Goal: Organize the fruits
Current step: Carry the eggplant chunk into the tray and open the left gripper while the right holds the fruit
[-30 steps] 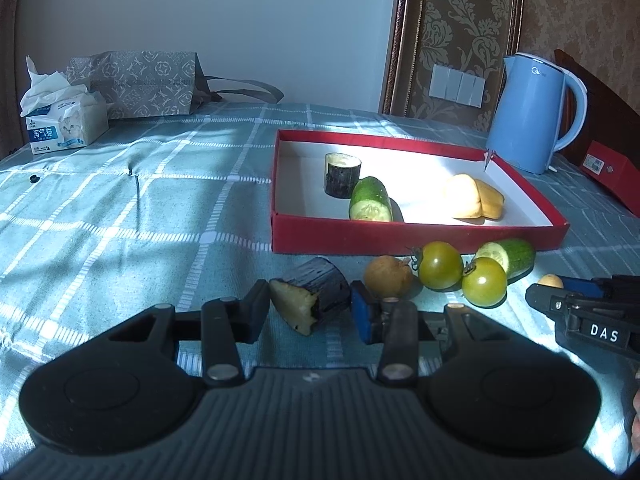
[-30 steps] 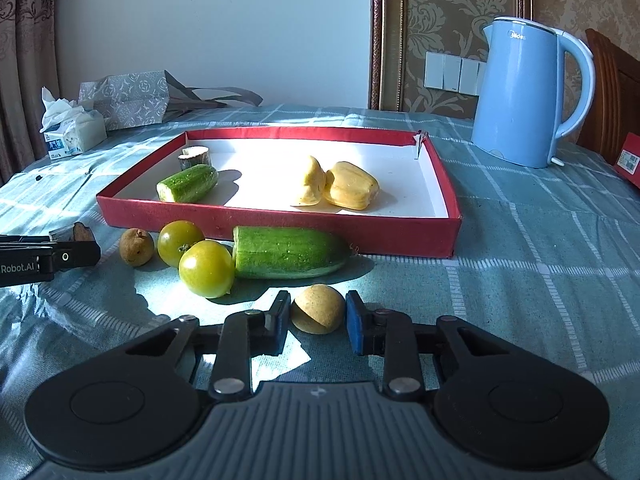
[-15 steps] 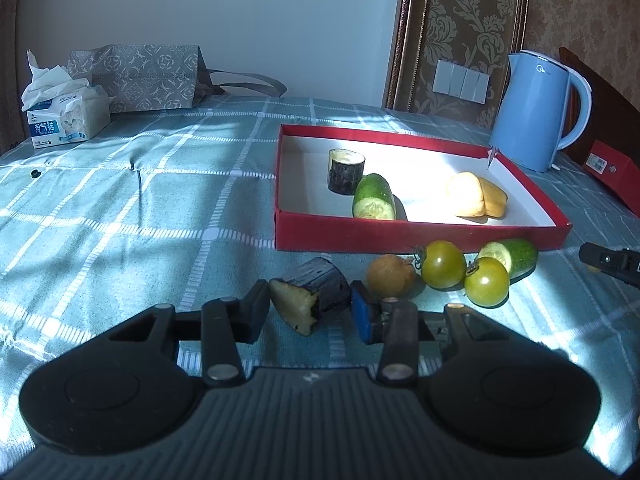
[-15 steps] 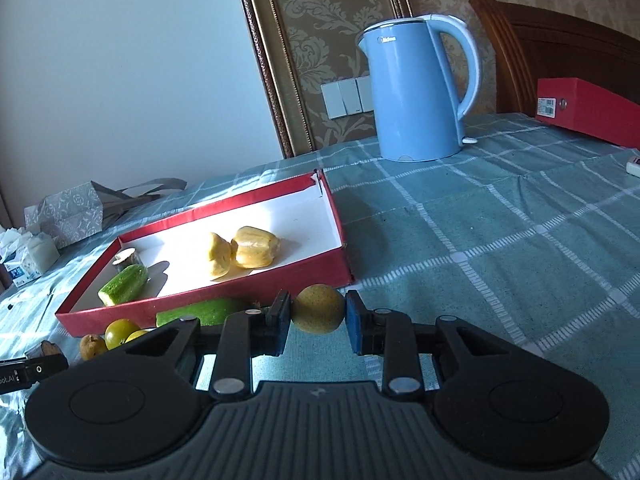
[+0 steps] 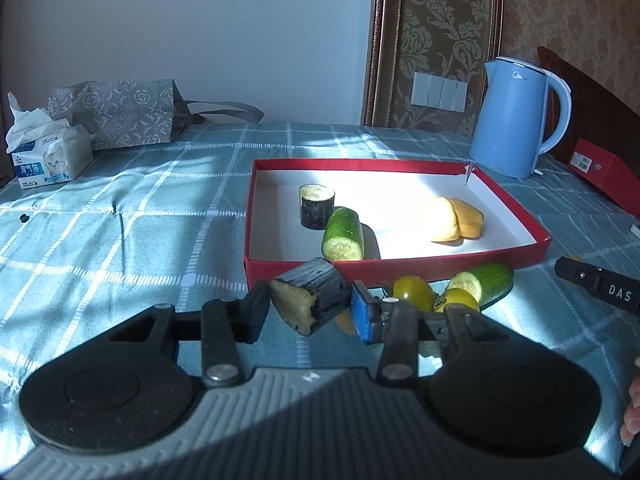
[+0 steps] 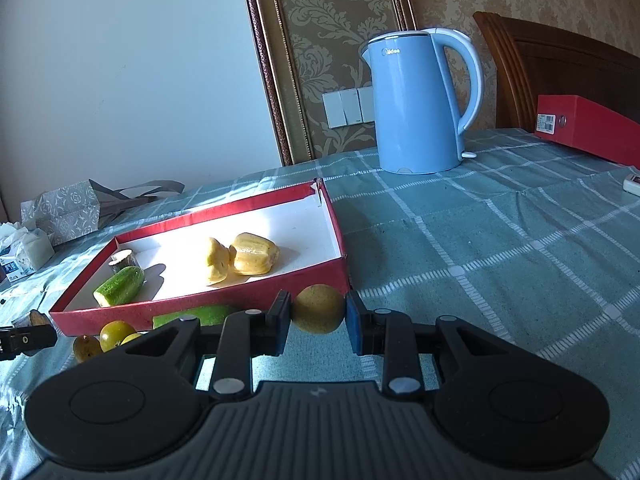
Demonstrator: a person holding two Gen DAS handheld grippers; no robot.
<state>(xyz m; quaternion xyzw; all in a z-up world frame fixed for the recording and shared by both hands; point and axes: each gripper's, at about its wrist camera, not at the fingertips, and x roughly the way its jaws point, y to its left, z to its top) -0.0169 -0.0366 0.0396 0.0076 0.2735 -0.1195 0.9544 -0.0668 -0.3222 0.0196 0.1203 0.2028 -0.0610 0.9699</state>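
The red tray [image 5: 400, 270] contains, from left to right, a dark sugarcane piece [image 5: 316, 206], a cucumber half [image 5: 343, 234] and two yellow fruits [image 5: 452, 219]. A sugarcane chunk [image 5: 310, 300] is clamped in the left gripper [image 5: 310, 312]; a round brownish fruit [image 6: 318, 309] is clamped in the right gripper [image 6: 318, 318], both held just before the tray.

From my left claw [image 5: 310, 307], the tray [image 5: 400, 270] lies ahead on the tabletop [image 5: 120, 248]. In it, a sugarcane stub [image 5: 317, 206] stands at left, a cucumber half [image 5: 343, 235] just before it, and two yellow fruits [image 5: 452, 219] touch at right. Two tomatoes [image 5: 414, 298] and a second cucumber half [image 5: 486, 282] lie before the tray. The kettle [image 5: 510, 120] stands behind its right corner; the tissue box [image 5: 48, 158] and bag [image 5: 116, 114] sit far left.
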